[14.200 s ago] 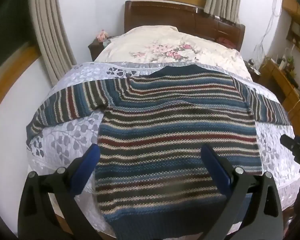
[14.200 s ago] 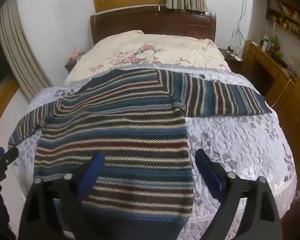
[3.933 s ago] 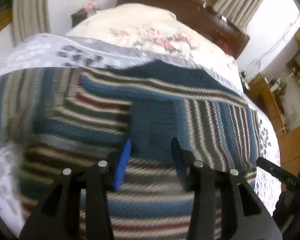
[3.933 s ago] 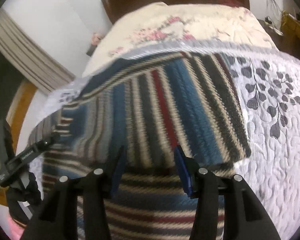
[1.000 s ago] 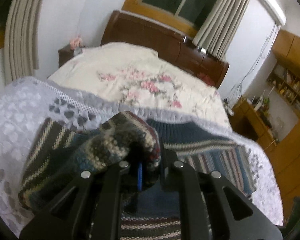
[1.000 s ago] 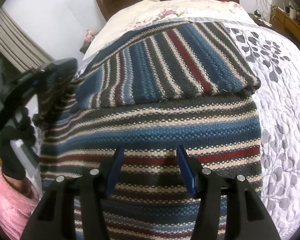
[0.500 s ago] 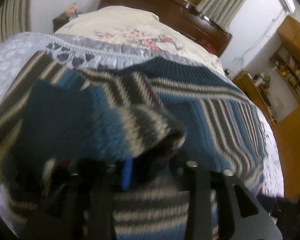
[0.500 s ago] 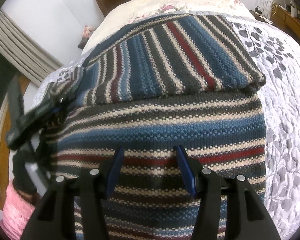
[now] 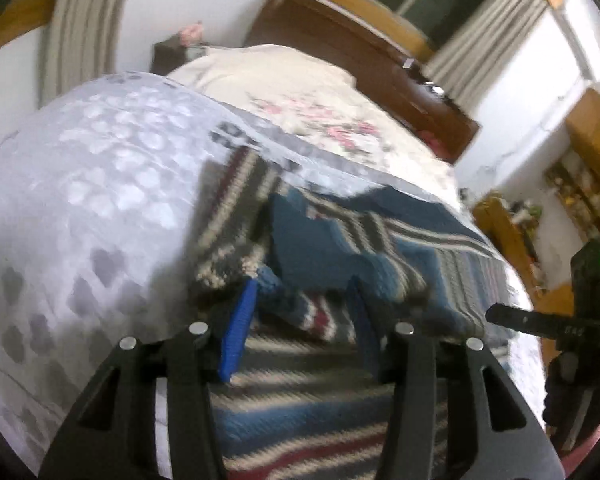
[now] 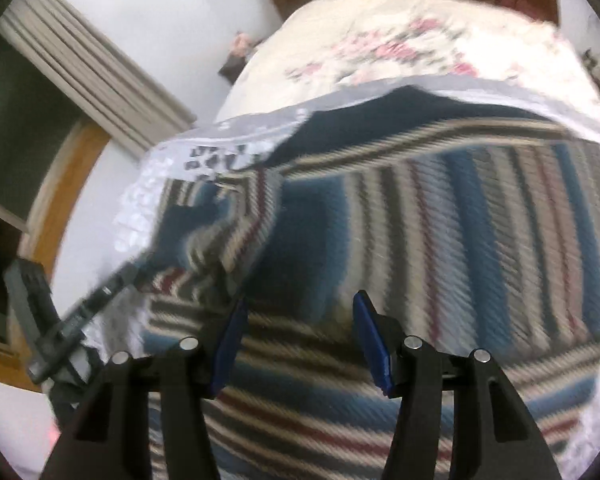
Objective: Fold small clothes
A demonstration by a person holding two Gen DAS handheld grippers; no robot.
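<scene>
Left gripper [image 9: 300, 292] released, left sleeve [image 9: 340, 248] lay rumpled across striped blue-cream-maroon knitted sweater [image 10: 380, 392]; flatten first. Right gripper [image 10: 298, 320] unclenched above.

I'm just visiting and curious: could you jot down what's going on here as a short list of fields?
place: bed with a patterned quilt
garment: striped sweater, lying flat
sleeves: both folded across the body
left gripper: open, at the folded left sleeve
right gripper: open, over the sweater's middle
behind: floral bedding, wooden headboard

A home bedroom: quilted bed [image 9: 100, 184] with wooden headboard [image 9: 364, 60], floral duvet [image 10: 412, 40], curtained window [image 9: 476, 28].
</scene>
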